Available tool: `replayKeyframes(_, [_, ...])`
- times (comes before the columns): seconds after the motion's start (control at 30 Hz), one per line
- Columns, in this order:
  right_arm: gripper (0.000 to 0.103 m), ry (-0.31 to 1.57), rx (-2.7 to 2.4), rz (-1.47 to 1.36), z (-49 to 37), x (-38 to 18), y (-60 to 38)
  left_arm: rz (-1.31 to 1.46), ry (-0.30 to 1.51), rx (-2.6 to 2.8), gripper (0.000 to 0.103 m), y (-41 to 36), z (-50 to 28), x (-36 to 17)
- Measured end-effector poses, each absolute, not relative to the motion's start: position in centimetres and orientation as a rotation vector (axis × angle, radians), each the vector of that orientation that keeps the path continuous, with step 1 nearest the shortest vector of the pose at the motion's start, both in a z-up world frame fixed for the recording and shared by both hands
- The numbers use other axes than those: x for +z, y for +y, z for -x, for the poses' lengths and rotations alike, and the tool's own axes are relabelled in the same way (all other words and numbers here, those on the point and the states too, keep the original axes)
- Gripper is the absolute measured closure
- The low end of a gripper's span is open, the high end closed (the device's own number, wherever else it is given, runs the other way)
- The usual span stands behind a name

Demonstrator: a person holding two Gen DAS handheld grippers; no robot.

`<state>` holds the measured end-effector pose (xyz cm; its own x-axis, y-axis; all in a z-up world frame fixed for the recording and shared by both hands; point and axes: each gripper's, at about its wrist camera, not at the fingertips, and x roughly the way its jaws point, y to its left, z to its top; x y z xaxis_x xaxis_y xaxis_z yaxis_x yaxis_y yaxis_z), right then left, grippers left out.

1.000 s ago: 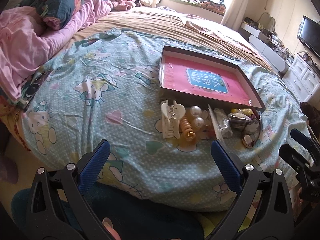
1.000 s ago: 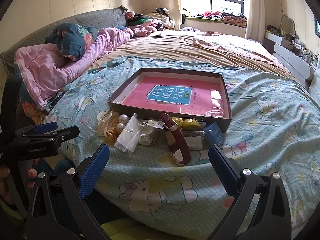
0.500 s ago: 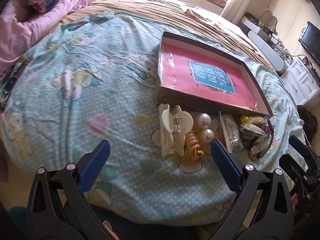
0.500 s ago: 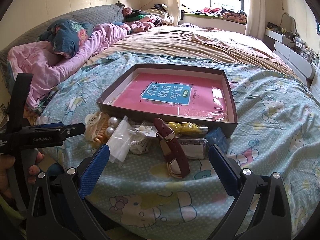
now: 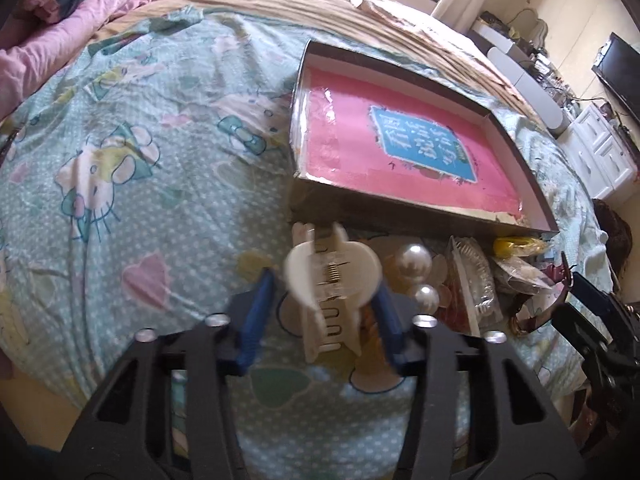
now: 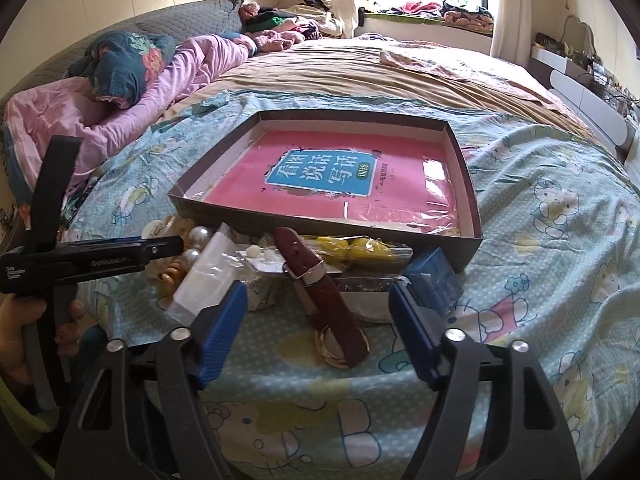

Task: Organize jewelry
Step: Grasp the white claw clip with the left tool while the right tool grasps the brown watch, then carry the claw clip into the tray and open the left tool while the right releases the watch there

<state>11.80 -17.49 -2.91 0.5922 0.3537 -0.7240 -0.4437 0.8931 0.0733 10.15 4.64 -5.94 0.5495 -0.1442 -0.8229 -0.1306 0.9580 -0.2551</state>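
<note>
A shallow brown box [image 5: 352,204] with a pink book inside lies on the bed; it also shows in the right wrist view [image 6: 474,216]. Jewelry lies in front of it. My left gripper [image 5: 324,320] has its fingers on both sides of a white claw hair clip [image 5: 332,276], narrowed but with a gap on the left. Beside it are pearl beads [image 5: 414,258], an orange piece and a clear packet [image 5: 472,280]. My right gripper [image 6: 318,312] is open, straddling a maroon watch strap [image 6: 324,292]. A yellow item [image 6: 352,246] and blue box [image 6: 434,276] lie near.
The Hello Kitty bedspread [image 5: 120,168] covers the near bed. Pink bedding and a dark pillow [image 6: 120,64] lie at the left. White cabinets and a TV [image 5: 616,68] stand at the right. The left gripper shows in the right wrist view [image 6: 92,260].
My left gripper moved forward and down around the white clip and its fingers narrowed. My right gripper moved forward over the watch strap and its fingers narrowed a little.
</note>
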Motion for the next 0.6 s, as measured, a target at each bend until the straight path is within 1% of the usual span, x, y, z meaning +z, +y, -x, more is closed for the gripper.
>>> replayKeyframes(0.03, [0.039,0.815,0.466,0.121,-11.9,-3.0,-17.5,0.293,0.99,-0.006,0.077,4.6,-10.2,-5.9])
replayKeyframes(0.1, [0.052,0.827,0.463,0.133,-12.4,-3.5,-17.4,0.282,0.983,-0.009,0.077,4.6,-10.2,-5.9])
replayKeyframes(0.13, [0.056,0.835,0.465,0.136,-12.6,-3.8,-17.3,0.283,0.979,-0.011,0.077,4.7,-10.1,-5.9])
replayKeyframes(0.2, [0.074,0.838,0.473,0.145,-12.8,-4.1,-17.3,0.284,0.972,-0.006,0.077,4.9,-10.0,-5.7])
replayKeyframes(0.23, [0.076,0.832,0.477,0.15,-12.7,-4.1,-17.3,0.286,0.964,-0.001,0.077,5.2,-9.9,-5.6])
replayKeyframes(0.27, [0.084,0.821,0.479,0.157,-12.5,-4.0,-17.3,0.287,0.958,0.002,0.077,5.3,-9.8,-5.4])
replayKeyframes(0.33, [0.086,0.804,0.487,0.165,-12.4,-3.8,-17.4,0.299,0.932,0.013,0.078,5.9,-9.3,-4.7])
replayKeyframes(0.37, [0.089,0.798,0.495,0.159,-12.2,-3.6,-17.6,0.302,0.921,0.017,0.086,6.1,-9.1,-4.4])
replayKeyframes(0.4, [0.09,0.791,0.501,0.154,-12.1,-3.4,-17.8,0.301,0.913,0.021,0.089,6.2,-9.0,-4.2])
replayKeyframes(0.6, [0.091,0.738,0.523,0.133,-11.6,-1.4,-18.9,0.313,0.882,0.032,0.089,7.0,-8.8,-3.1])
